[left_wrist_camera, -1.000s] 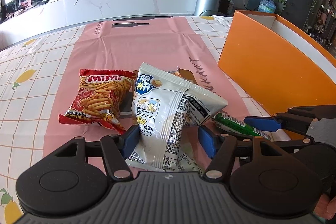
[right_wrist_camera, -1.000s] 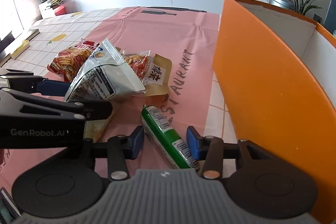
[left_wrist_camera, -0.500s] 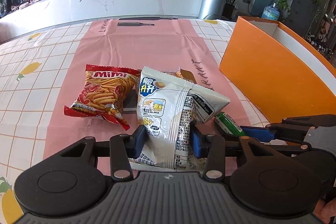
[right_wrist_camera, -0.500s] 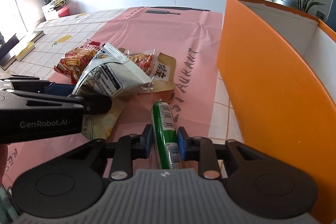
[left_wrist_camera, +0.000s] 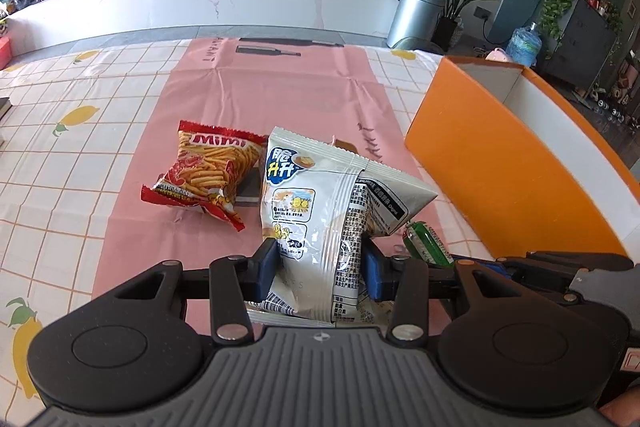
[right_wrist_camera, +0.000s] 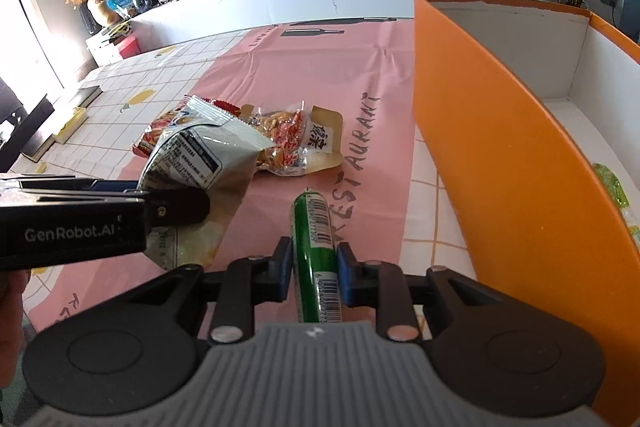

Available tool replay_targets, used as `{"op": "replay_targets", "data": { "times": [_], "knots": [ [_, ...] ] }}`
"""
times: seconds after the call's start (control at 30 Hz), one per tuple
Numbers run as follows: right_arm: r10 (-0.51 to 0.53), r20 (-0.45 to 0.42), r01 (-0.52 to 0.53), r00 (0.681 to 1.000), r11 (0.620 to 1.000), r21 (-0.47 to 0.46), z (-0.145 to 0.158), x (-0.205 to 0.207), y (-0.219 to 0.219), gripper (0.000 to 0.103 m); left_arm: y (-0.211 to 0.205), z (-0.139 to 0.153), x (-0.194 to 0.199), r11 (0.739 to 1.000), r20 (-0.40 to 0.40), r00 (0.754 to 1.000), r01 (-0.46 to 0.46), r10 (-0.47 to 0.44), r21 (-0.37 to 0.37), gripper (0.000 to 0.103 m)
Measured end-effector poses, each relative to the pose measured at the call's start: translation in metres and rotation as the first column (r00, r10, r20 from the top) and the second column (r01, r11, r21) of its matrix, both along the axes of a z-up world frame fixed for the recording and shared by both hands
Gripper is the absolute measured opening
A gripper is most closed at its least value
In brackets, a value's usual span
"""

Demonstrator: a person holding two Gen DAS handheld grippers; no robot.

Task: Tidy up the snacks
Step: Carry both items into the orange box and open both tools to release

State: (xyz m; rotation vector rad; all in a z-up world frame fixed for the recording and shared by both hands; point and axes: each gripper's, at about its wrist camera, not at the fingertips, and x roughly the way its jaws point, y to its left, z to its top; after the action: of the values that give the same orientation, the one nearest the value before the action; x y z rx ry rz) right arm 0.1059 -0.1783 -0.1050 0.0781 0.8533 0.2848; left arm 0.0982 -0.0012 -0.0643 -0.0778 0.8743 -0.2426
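1. Your left gripper [left_wrist_camera: 318, 269] is clenched on the lower part of the white snack bag [left_wrist_camera: 320, 203]. Your right gripper [right_wrist_camera: 311, 273] is clenched on the green tube [right_wrist_camera: 318, 259], which points forward along the fingers.
2. Risk: the white snack bag is slick and puffy and held only near its bottom edge. A fast swing could let it slip out or fold over.
3. Risk: the green tube is round and held at its near half. A tilt could make it pivot or slide between the pads.
4. Risk: the orange box [right_wrist_camera: 500, 155] has a tall near wall just beside your right gripper. A low carry would knock the tube against it.
5. Risk: both grippers sit close together, so crossing paths could collide them.
6. Left on the table: the red Mimi bag [left_wrist_camera: 208, 171] and the clear cracker pouch [right_wrist_camera: 296, 143], near each other.
7. Surface: pink runner [left_wrist_camera: 272, 87] over a lemon-print check cloth [left_wrist_camera: 72, 131]. Room: white marble counter [left_wrist_camera: 224, 3], steel bin [left_wrist_camera: 418, 13], potted plants.
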Motion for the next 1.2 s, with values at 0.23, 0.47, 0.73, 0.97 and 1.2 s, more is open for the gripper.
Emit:
{"op": "replay_targets", "data": {
  "times": [0.23, 0.47, 0.73, 0.97, 1.2],
  "knots": [
    [-0.022, 0.067, 0.021, 0.998, 1.000, 0.015, 0.038, -0.023, -0.014, 0.020, -0.011, 0.032, -0.011, 0.999, 0.019, 1.000, -0.019, 0.020, -0.037, 0.049],
    [-0.056, 0.127, 0.059, 0.990, 0.998, -0.014, 0.078, -0.043, -0.043, 0.020, -0.037, 0.066, -0.020, 0.996, 0.064, 0.998, 0.033, -0.028, -0.082, 0.049],
    [-0.081, 0.188, 0.099, 0.979, 0.991, -0.091, 0.118, -0.051, -0.084, 0.020, -0.080, 0.094, -0.016, 0.984, 0.094, 0.987, 0.138, -0.128, -0.111, 0.049],
    [-0.107, 0.202, 0.142, 0.973, 0.975, -0.169, 0.139, -0.041, -0.128, 0.020, -0.115, 0.107, 0.003, 0.965, 0.088, 0.973, 0.224, -0.213, -0.135, 0.049],
    [-0.133, 0.133, 0.156, 0.982, 0.972, -0.175, 0.138, -0.019, -0.174, 0.020, -0.141, 0.107, 0.037, 0.936, 0.057, 0.951, 0.308, -0.303, -0.168, 0.049]
  ]
}}
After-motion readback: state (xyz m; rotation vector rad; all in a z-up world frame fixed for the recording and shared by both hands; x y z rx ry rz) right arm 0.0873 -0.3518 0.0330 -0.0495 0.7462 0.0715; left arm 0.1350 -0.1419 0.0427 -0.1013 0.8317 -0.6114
